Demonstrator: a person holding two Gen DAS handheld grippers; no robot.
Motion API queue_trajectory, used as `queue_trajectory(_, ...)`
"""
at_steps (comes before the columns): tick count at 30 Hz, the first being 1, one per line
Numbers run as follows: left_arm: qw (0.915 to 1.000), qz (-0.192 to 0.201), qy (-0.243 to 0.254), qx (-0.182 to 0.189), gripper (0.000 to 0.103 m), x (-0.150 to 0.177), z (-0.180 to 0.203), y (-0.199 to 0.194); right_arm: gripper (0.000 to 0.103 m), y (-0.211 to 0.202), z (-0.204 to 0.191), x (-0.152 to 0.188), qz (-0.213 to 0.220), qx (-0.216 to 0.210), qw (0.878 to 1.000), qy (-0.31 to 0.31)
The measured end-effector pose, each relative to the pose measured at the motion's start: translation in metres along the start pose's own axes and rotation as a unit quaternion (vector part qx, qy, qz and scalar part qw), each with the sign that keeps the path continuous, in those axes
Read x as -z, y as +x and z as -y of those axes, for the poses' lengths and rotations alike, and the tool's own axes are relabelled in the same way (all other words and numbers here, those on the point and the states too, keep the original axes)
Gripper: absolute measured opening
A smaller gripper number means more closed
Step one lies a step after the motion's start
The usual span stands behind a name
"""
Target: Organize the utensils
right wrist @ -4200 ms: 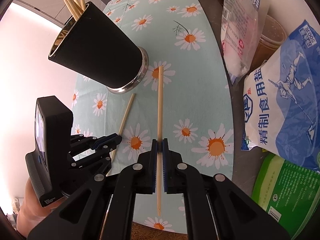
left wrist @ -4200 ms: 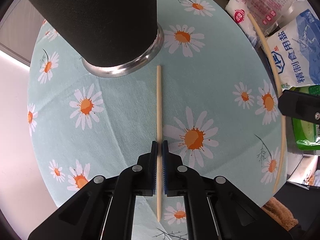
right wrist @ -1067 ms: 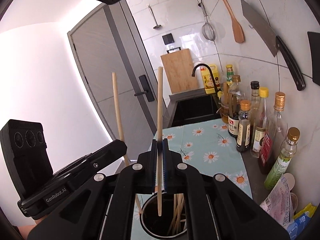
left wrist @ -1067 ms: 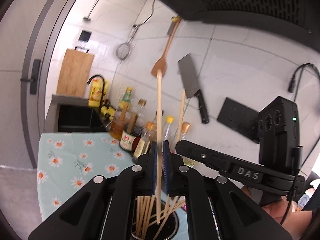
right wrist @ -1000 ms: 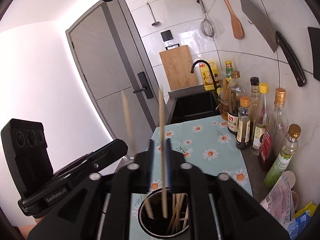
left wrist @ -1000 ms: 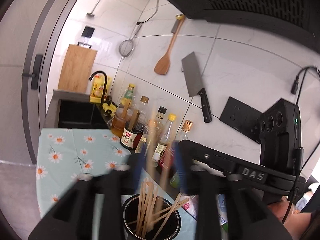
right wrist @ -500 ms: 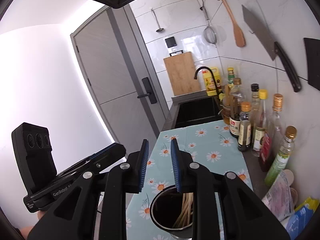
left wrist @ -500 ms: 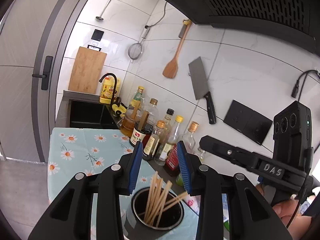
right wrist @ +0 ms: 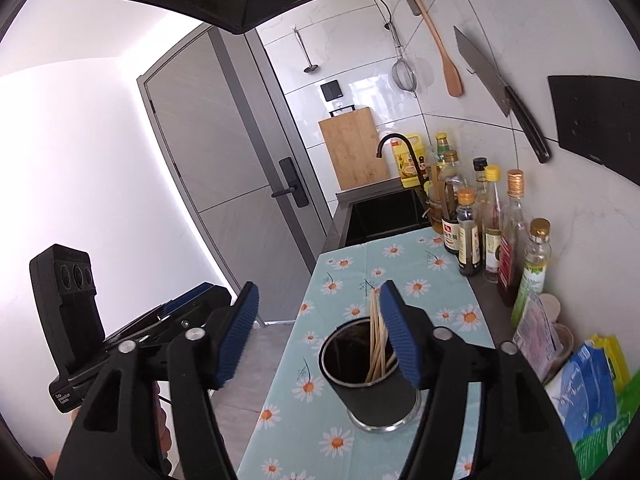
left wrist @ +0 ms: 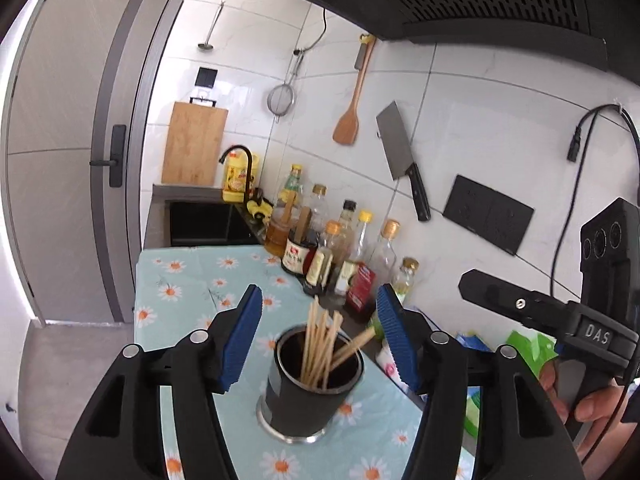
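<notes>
left gripper [left wrist: 319, 312]: ribbed blue pads, jaws opening, nothing between them. chopsticks [left wrist: 316, 346]: pale wooden sticks, long axes near upright, tips fanning upward, standing in round black holder [left wrist: 304, 404] with a metal base on daisy cloth [left wrist: 188, 292]. right gripper [right wrist: 318, 306]: jaws opening, empty.

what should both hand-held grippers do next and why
Probably draw both back from the black cup and look for more loose utensils. The chopsticks stand inside it, and the left hand-held gripper and right hand-held gripper are opening with nothing between their pads.
</notes>
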State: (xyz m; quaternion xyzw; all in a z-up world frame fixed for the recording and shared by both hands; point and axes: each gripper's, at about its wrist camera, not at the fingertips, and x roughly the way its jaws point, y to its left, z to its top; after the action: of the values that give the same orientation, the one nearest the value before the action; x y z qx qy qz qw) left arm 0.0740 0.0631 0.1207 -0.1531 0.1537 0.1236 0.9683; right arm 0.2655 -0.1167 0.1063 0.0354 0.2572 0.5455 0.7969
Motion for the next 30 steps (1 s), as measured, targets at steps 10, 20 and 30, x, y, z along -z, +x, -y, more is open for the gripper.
queue_trajectory(10,0.9988,-0.019,0.011,-0.044,0.094,0.021,0.028,-0.023,0.098,-0.038,0.001,0.014,-0.013,-0.018,1.000,-0.021)
queue_trajectory(20,0.9938,-0.067,-0.015,-0.088,0.096,0.053,0.051,-0.025,0.098,-0.062,0.011,0.038,-0.030,0.008,0.996,-0.088)
queue_trajectory(30,0.9876,-0.095,-0.031,-0.121,0.096,0.087,0.070,-0.026,0.098,-0.068,0.040,0.080,-0.064,0.002,0.995,-0.083)
